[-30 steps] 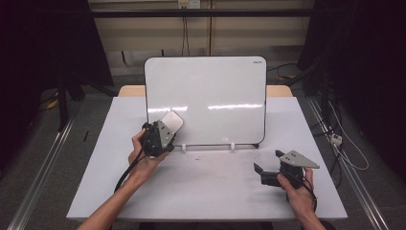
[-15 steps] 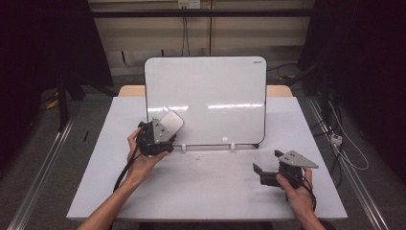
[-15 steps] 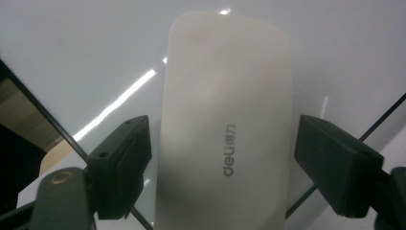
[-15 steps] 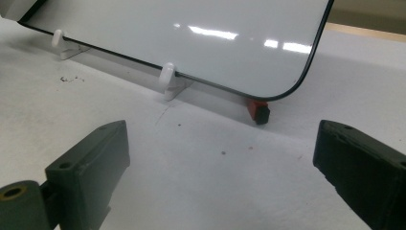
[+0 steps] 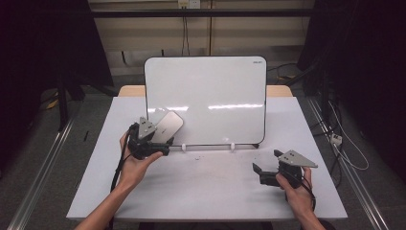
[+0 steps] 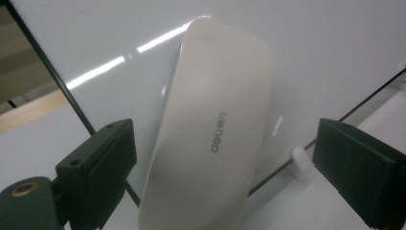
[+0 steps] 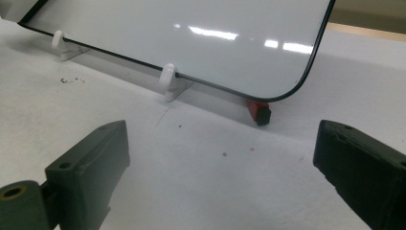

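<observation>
Left hand-held gripper point(image 5: 160, 143) sits at the lower left corner of the whiteboard point(image 5: 210, 96), jaws spread wide, pads clear of the eraser point(image 6: 210, 139) on both sides. Eraser lies straight ahead of this gripper, between the open jaws, flat against the board face and apparently clinging there unheld. Its long axis is tilted, running up and away from the gripper. Left hand is far nearer to it; right hand-held gripper point(image 5: 261, 171) rests on the counter point(image 5: 201, 191) well apart, jaws open and empty, facing the board's lower right corner and a small red-and-black piece point(image 7: 258, 111) beneath it.

Versus the earlier frames: the left jaws have just been opening, with the eraser between them but now released. The left gripper has backed slightly off the board. Right hand unchanged.
</observation>
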Motion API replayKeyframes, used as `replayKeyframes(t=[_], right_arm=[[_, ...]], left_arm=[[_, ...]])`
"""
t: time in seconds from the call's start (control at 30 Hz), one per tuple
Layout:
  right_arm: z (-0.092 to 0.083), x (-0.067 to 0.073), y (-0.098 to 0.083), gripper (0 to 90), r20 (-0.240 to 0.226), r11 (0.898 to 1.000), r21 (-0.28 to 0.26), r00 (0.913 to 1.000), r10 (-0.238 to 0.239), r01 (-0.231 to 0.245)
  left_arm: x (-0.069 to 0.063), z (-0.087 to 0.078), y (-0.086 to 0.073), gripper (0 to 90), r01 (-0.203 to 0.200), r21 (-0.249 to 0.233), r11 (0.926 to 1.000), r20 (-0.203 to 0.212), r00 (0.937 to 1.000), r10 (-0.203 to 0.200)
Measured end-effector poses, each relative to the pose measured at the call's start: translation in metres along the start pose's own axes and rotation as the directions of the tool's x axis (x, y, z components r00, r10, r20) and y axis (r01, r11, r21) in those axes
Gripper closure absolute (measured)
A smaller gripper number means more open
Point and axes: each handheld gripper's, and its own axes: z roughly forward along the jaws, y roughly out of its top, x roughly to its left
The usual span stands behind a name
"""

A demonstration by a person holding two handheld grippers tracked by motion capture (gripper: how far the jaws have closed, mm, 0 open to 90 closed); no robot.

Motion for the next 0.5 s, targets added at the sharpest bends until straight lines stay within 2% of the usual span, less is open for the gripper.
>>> replayKeyframes(t=[0.1, 0.37, 0.5], right_arm=[[0.000, 0.000, 0.000, 5.0, 0.000, 1.000, 0.000, 1.0000, -0.003, 0.003], [-0.001, 0.000, 0.000, 5.0, 0.006, 1.000, -0.002, 1.0000, 0.000, 0.000], [-0.001, 0.000, -0.001, 5.0, 0.007, 1.000, -0.001, 1.0000, 0.001, -0.001]], left_arm=[[0.003, -0.004, -0.005, 5.9, 0.014, -0.001, 0.9999, -0.016, 0.9998, -0.014], [0.005, -0.023, -0.018, 4.5, 0.068, -0.018, 0.9975, 0.030, 0.9973, -0.068], [0.003, -0.033, -0.026, 4.5, 0.083, -0.019, 0.9963, 0.020, 0.9964, -0.083]])
